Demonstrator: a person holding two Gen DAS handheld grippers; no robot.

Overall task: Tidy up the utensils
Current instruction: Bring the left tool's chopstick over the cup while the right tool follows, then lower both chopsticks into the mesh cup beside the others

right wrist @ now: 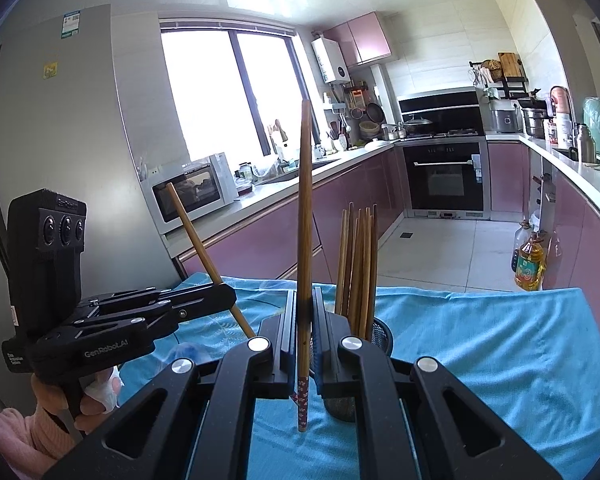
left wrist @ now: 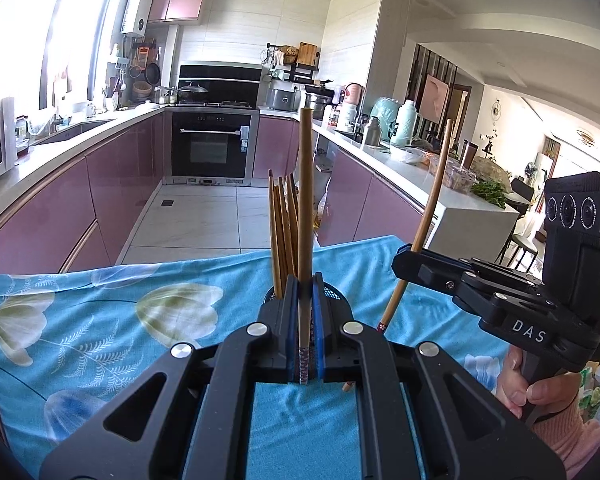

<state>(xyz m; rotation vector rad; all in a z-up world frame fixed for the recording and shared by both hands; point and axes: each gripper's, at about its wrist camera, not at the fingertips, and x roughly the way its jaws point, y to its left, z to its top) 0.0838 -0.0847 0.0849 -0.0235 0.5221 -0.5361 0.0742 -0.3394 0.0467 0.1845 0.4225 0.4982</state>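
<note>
My left gripper point(left wrist: 305, 292) is shut on one wooden chopstick point(left wrist: 305, 200), held upright. Just behind it a black mesh holder point(left wrist: 334, 292) holds several chopsticks point(left wrist: 284, 232). My right gripper point(right wrist: 304, 300) is shut on a second chopstick point(right wrist: 304, 216), also upright, its patterned end pointing down. The holder point(right wrist: 380, 336) with its chopsticks point(right wrist: 358, 264) stands just right of the right gripper. Each gripper shows in the other's view: the right gripper point(left wrist: 410, 258) with its chopstick point(left wrist: 434, 196), and the left gripper point(right wrist: 224, 296) with its chopstick point(right wrist: 204, 256).
A blue floral cloth point(left wrist: 100, 320) covers the table, which ends at its far edge point(left wrist: 160, 264) before the kitchen floor. Pink cabinets and counters run on both sides. An oil bottle point(right wrist: 530, 260) stands on the floor at the right.
</note>
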